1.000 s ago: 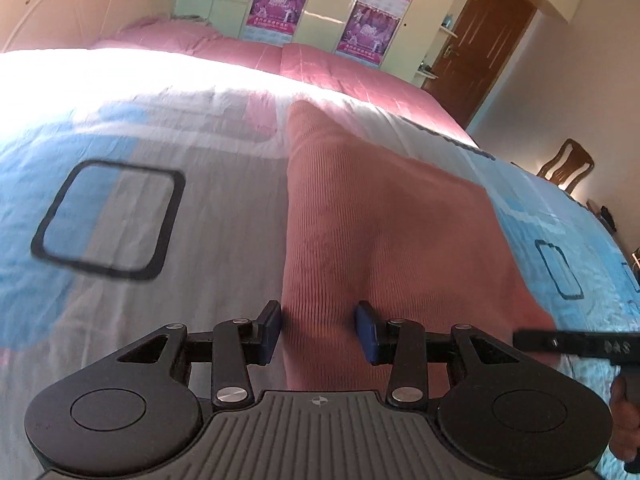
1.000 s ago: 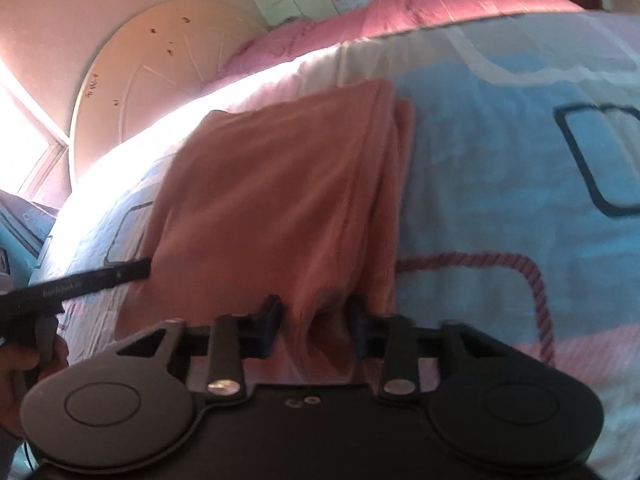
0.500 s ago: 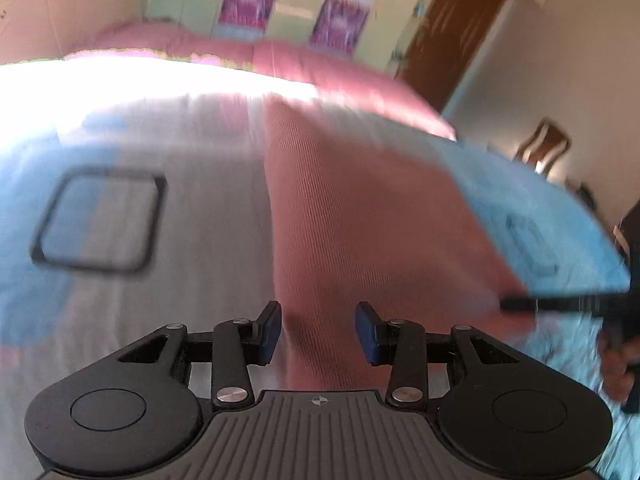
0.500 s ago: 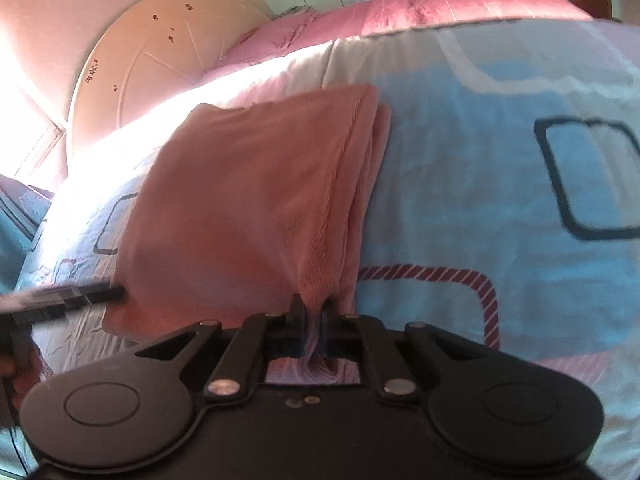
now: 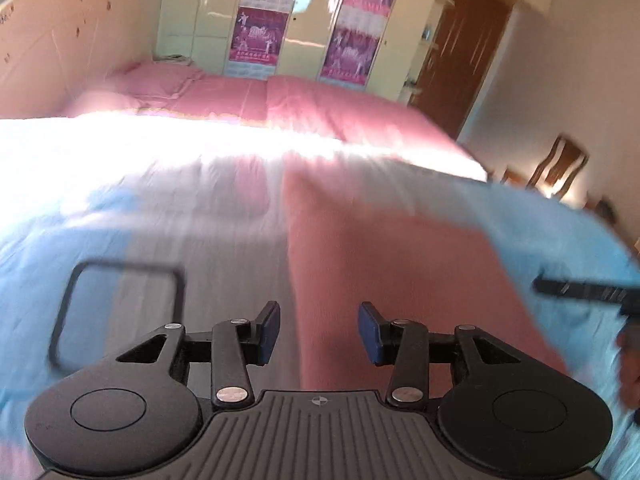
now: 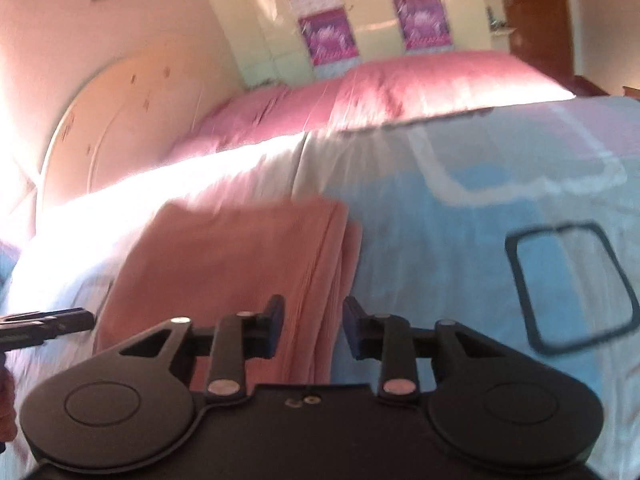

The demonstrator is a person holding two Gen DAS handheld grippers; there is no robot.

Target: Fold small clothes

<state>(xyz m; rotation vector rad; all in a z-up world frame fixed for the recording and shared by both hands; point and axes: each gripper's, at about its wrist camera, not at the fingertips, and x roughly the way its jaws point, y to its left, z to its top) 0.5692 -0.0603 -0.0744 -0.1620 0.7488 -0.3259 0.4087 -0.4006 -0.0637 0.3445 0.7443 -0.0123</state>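
Observation:
A salmon-pink knit garment (image 5: 384,256) lies folded flat on the bed quilt (image 5: 160,216); it also shows in the right wrist view (image 6: 236,264), with stacked folded edges along its right side. My left gripper (image 5: 318,330) is open and empty above the garment's near left edge. My right gripper (image 6: 312,330) is open and empty above the garment's near right edge. Each gripper's tip shows at the side of the other's view: the right one (image 5: 580,290) and the left one (image 6: 44,322). Both views are motion-blurred.
The blue, white and pink quilt (image 6: 500,240) has black square outlines (image 5: 116,312). A pink bedspread (image 5: 280,100) covers the far half. Beyond stand a cream wardrobe with posters (image 5: 304,20), a brown door (image 5: 464,48), a wooden chair (image 5: 560,164) and a rounded headboard (image 6: 112,120).
My right gripper, shut on the garment's near right corner half a second ago, has opened and let go. Both grippers have lifted and tilted up from the garment.

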